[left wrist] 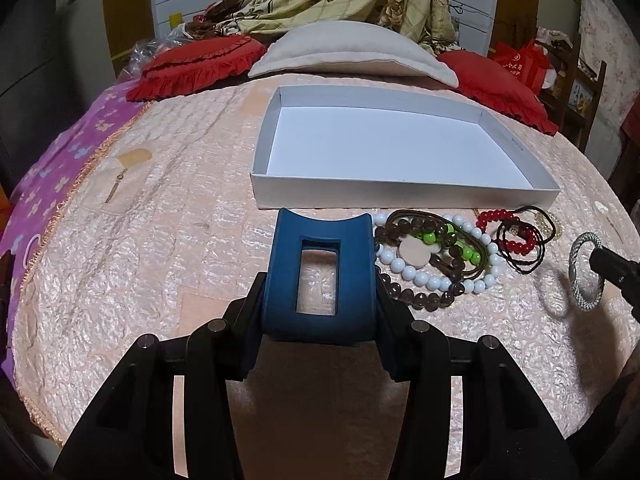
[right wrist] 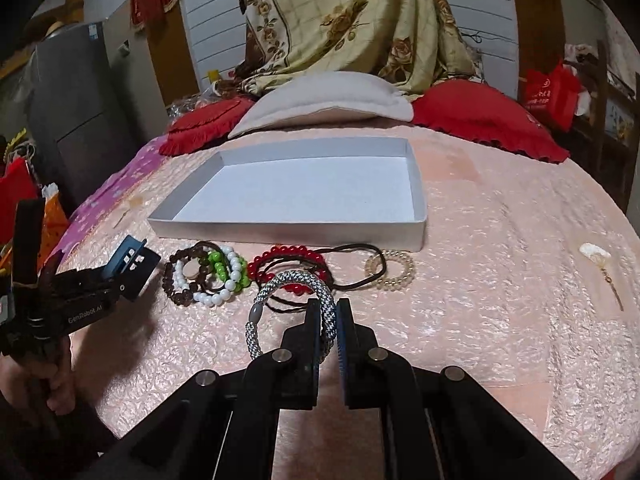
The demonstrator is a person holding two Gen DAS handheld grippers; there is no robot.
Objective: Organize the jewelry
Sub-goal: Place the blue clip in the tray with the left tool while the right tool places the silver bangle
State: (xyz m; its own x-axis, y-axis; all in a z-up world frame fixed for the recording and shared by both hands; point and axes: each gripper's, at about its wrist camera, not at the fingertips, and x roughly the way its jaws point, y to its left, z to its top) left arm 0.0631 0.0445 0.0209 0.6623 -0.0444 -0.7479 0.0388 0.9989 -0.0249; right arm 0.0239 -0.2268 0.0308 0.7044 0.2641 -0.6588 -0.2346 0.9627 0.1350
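My right gripper [right wrist: 329,316] is shut on a silver-and-black braided bracelet [right wrist: 272,292], held just above the bedspread; the bracelet also shows in the left wrist view [left wrist: 580,276]. My left gripper [left wrist: 320,272] is shut on a blue hair claw clip [left wrist: 320,240], seen from the side in the right wrist view [right wrist: 128,270]. An empty white shallow box [left wrist: 360,194] [right wrist: 280,228] lies beyond. In front of it lies a pile of bead bracelets: white [left wrist: 424,280], brown [left wrist: 420,300], green [left wrist: 464,250], red [left wrist: 516,246], and a clear coil tie [right wrist: 394,268].
Pink quilted bedspread [left wrist: 160,260] covers the bed. Red cushions [left wrist: 192,68] and a beige pillow [left wrist: 352,52] lie behind the box. A small shell tassel charm [right wrist: 600,266] lies at the right. A gold pendant [left wrist: 114,188] lies at the left.
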